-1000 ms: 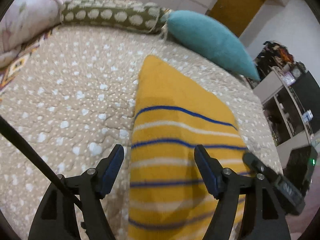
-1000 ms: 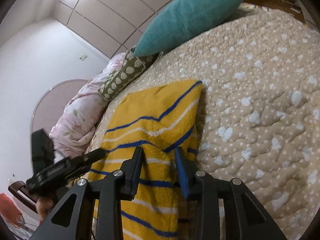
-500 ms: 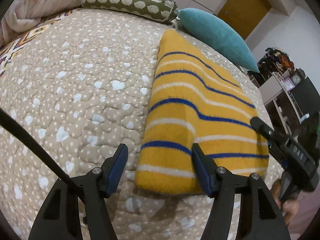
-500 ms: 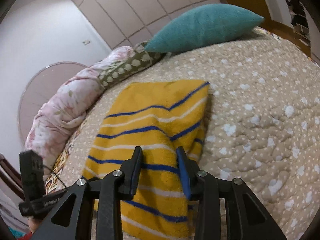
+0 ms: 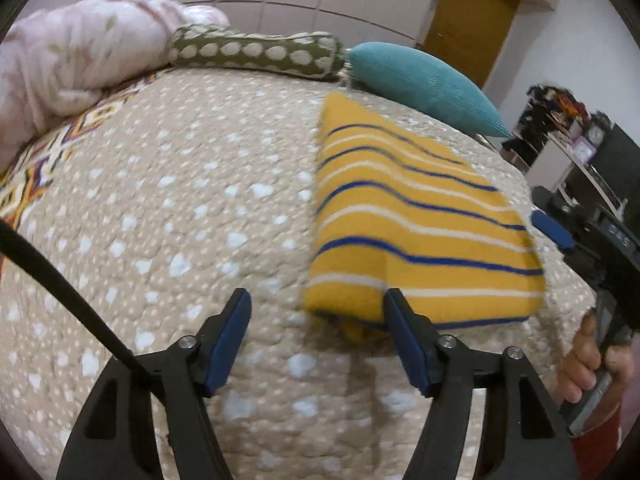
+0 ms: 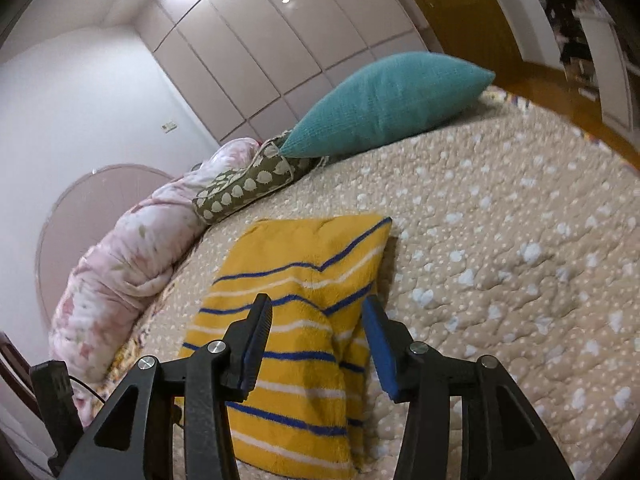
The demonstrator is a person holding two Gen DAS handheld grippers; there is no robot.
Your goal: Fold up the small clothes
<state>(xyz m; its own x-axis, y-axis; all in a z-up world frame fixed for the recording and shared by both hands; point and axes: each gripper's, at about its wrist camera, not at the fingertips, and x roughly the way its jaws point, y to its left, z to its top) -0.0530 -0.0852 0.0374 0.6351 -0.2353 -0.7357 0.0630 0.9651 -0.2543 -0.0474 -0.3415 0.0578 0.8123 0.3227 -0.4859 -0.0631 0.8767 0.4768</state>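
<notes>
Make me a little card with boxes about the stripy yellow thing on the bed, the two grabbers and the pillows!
garment: yellow striped garment, folded, lying flat on the bed cover
left gripper: open, holding nothing, near the garment's front edge
right gripper: jaws just been opening, above the garment, not pinching it
pillows: teal pillow beside the spotted green bolster
also there: pink floral quilt, bunched up
</notes>
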